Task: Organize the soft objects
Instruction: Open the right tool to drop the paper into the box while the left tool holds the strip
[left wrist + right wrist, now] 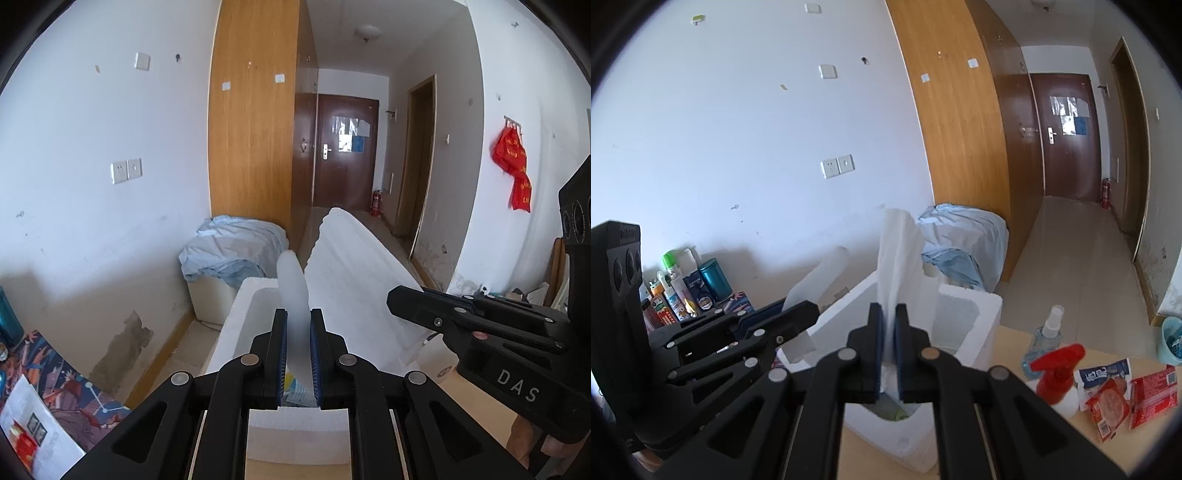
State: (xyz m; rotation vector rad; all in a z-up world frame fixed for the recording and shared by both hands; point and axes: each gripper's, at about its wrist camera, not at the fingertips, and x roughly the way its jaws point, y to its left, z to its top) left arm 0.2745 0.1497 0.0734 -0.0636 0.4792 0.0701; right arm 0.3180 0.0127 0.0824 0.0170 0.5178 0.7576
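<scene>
Both tools are clamped on one white foam sheet (354, 280), held up over an open white foam box (964, 321). The left tool (298, 354) pinches one edge of the sheet between its blue pads; the right tool (889, 354) is closed tight on the other edge, and the sheet rises above the jaws in a loose fold. The box stands at the far edge of the table (1008, 446), its rim just below both tools.

Risks, as judged from this position:
- The sheet is thin and floppy — if the two tools drift apart or twist unevenly, it may tear or slip out of one grip.
- It looks longer than the box opening; lowered without folding, it would likely catch on the rim and spring back out.
- The box appears light. A push from either tool could shove it off the table edge toward the floor.
- A red-capped spray bottle (1058, 373), a clear pump bottle (1043, 339) and red food packets (1126, 398) lie near the right tool — a wide swing could knock them.

Surface and room: pale wood table; white walls with switches and sockets; a tall wooden wardrobe (255, 122); a bundle of light blue bedding (236, 251) on a low white container beside it; a tiled hallway to a dark brown door (345, 151).
</scene>
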